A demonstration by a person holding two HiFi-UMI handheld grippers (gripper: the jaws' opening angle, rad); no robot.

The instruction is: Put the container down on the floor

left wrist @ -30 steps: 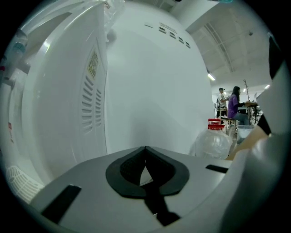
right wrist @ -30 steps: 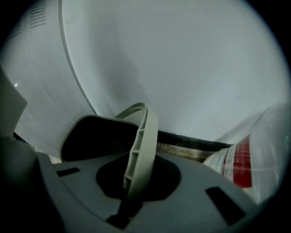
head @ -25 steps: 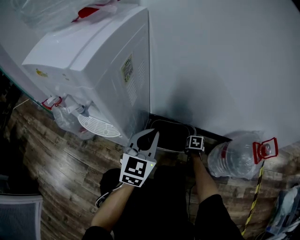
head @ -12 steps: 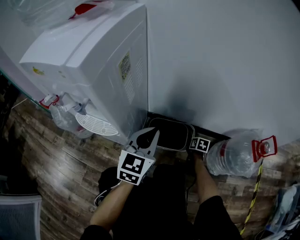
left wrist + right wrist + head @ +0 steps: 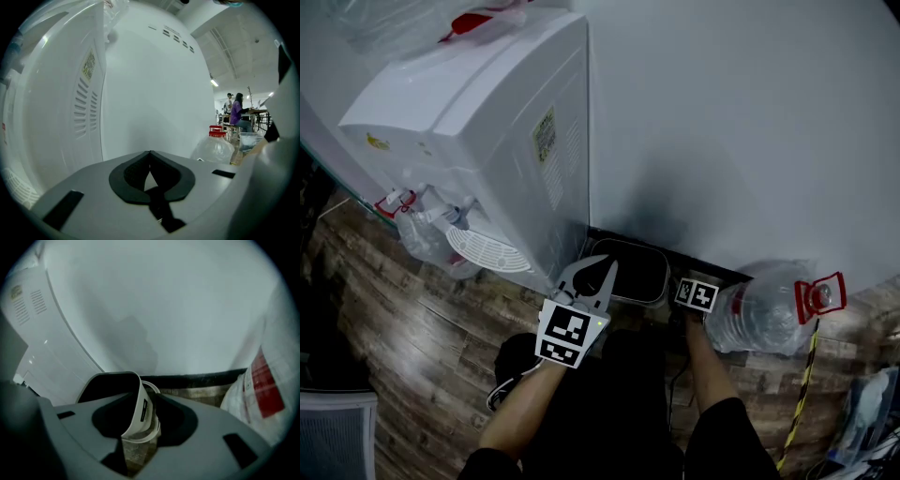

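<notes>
The container [image 5: 628,270], a white bin with a dark inside, stands on the wood floor against the wall. My right gripper [image 5: 682,287] is at its right rim. Its jaws have just been opening. In the right gripper view the container's [image 5: 133,401] side wall stands between the spread jaws of that gripper [image 5: 140,427], and the pads do not press on it. My left gripper [image 5: 603,271] hovers just left of the container, pointing at the wall. Its jaws [image 5: 150,153] are shut with nothing in them.
A white water dispenser [image 5: 478,122] stands left of the container, drip tray [image 5: 487,251] facing the room. A large clear water bottle [image 5: 764,314] with a red cap lies right of my right gripper. The white wall [image 5: 741,122] backs everything. Yellow-black tape [image 5: 802,398] runs at the right.
The right gripper's marker cube has shifted slightly right and away from the container's rim. The left gripper has stayed in place.
</notes>
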